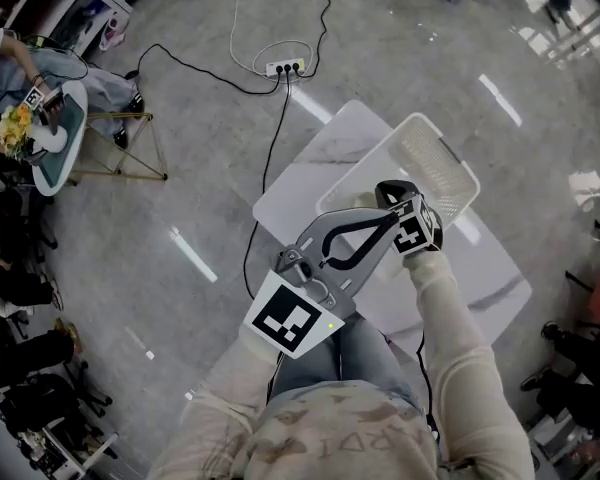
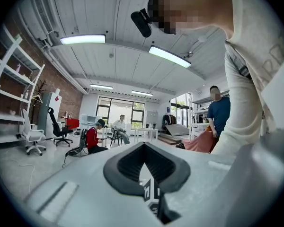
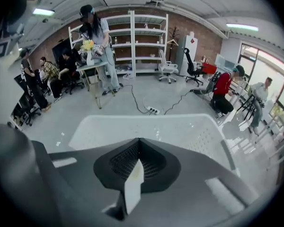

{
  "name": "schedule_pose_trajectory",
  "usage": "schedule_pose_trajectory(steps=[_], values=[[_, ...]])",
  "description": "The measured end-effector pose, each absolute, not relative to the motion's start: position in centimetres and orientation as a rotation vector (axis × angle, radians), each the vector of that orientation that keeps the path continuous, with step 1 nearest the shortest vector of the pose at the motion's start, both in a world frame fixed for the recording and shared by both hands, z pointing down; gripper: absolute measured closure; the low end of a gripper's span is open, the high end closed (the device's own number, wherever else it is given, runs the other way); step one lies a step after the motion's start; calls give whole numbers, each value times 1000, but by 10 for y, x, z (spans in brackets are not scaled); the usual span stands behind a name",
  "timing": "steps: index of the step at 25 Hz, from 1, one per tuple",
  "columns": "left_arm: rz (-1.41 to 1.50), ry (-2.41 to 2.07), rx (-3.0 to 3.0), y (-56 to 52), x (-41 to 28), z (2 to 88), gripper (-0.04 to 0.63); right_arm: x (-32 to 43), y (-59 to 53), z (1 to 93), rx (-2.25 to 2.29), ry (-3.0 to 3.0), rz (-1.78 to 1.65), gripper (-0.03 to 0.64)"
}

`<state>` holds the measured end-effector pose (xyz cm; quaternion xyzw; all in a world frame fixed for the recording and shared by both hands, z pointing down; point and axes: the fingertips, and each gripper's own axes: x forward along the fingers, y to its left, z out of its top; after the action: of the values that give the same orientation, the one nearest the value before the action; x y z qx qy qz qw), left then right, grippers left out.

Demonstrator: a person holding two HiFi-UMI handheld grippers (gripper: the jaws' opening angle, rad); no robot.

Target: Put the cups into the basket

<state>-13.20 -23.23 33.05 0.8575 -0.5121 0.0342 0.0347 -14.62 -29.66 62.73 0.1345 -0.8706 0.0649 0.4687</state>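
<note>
So, the white perforated plastic basket (image 1: pixel 435 163) is a rounded-corner rectangle with tiny holes all over its walls and bottom, plus a smooth, thicker rim. It sits on the white marble-look counter (image 1: pixel 325 158), toward the far right side of it. Around that is grey polished floor (image 1: pixel 180 218), glossy with light streaks, and a white power strip (image 1: pixel 285 68) with black cables lies on the floor beyond the counter's far side. The right hand-held gripper (image 3: pixel 135 171) has its dark ribbed pads pressed together, gripping nothing. It's tilted down over the basket's near end, so the basket lies just beyond its tips. The left hand-held gripper (image 2: pixel 146 171), pale grey plastic, is closed and empty too. It's held near-left of the basket, pointing toward the right one.
</note>
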Motion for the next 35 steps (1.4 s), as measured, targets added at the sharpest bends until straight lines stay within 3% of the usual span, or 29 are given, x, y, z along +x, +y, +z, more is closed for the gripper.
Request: schedule_pose_trajectory(steps=[7, 18, 35], values=[[32, -1561, 2722, -215, -121, 266, 595, -151, -267, 469, 411, -2422, 192, 592], [-36, -1556, 2806, -190, -91, 212, 595, -84, -209, 280, 640, -2879, 152, 591], [-56, -1574, 2811, -154, -70, 195, 595, -52, -157, 200, 660, -3096, 108, 592]])
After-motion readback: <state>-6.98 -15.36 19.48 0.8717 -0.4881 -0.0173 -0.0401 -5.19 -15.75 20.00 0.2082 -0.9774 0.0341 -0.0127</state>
